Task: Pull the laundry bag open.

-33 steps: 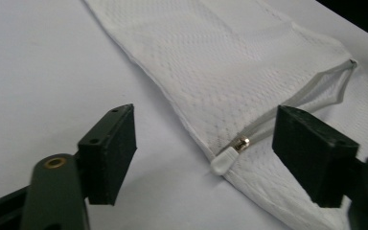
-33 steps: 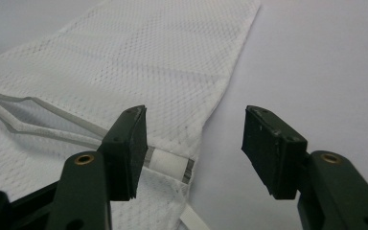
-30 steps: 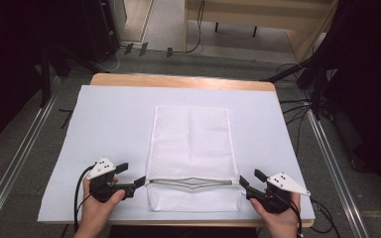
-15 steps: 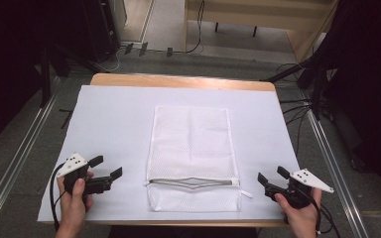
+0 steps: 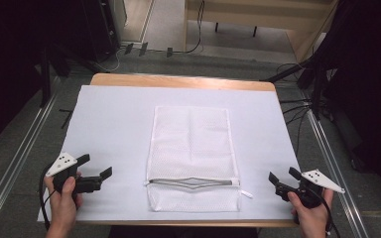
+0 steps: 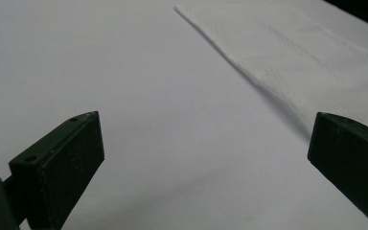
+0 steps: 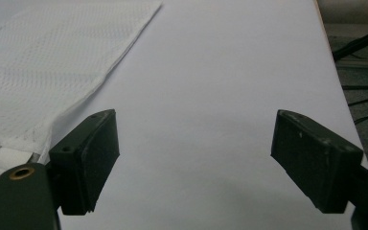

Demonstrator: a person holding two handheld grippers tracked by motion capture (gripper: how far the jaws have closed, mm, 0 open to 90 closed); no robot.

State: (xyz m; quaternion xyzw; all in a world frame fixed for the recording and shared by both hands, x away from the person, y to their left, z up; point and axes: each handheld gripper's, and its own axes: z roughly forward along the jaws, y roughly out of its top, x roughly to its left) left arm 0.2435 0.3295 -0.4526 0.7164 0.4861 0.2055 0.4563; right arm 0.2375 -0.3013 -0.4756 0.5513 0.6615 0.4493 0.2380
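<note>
Now that both have drawn back from the mesh laundry bag (image 5: 192, 156) lying centre frame on the counter (image 5: 114, 124), left gripper (image 5: 93, 174) and right gripper (image 5: 284, 176) hang wide open, empty; placement looks finished.

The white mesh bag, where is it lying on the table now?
In the high view the white mesh bag lies flat at the middle of the white sheet, between the left gripper and right gripper.
</note>
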